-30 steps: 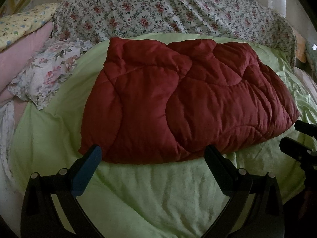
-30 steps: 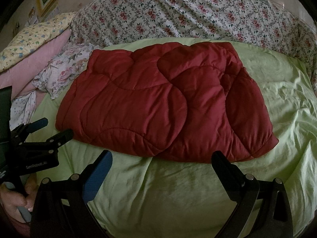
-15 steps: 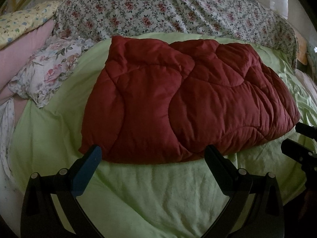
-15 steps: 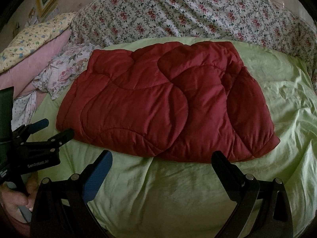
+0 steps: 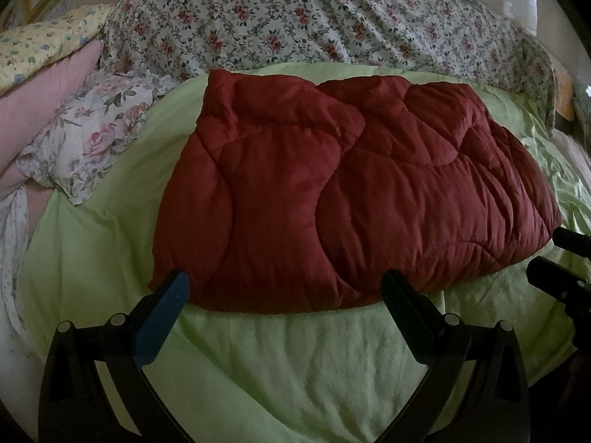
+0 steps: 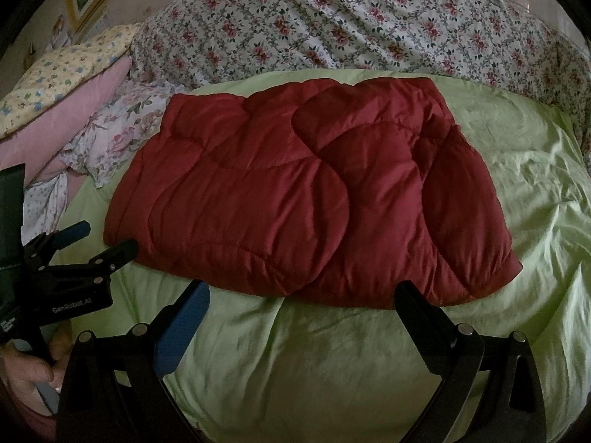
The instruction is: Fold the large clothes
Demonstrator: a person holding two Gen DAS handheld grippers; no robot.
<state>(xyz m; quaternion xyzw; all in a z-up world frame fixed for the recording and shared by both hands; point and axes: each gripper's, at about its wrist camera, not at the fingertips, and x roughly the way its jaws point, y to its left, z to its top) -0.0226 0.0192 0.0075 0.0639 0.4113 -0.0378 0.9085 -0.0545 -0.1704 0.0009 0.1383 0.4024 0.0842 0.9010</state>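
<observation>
Because the red quilt (image 5: 354, 192) already lies folded into a thick pad on the green bedsheet (image 5: 295, 361), both the left tongs (image 5: 284, 297) and the right tongs (image 6: 301, 302) hover just before its near edge, spread apart and empty, probably lining up another fold.

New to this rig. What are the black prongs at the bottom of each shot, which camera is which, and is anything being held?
There is no robot arm: a person holds a two-finger gripper in each hand, each with a fisheye camera looking along its fingers. The prongs are those fingers. One picture looks past the left gripper, the other past the right gripper, which also shows the left one off to the side. Both are open and hold nothing. Ahead, a folded red quilted comforter lies on a green bedsheet, with floral bedding behind.
</observation>
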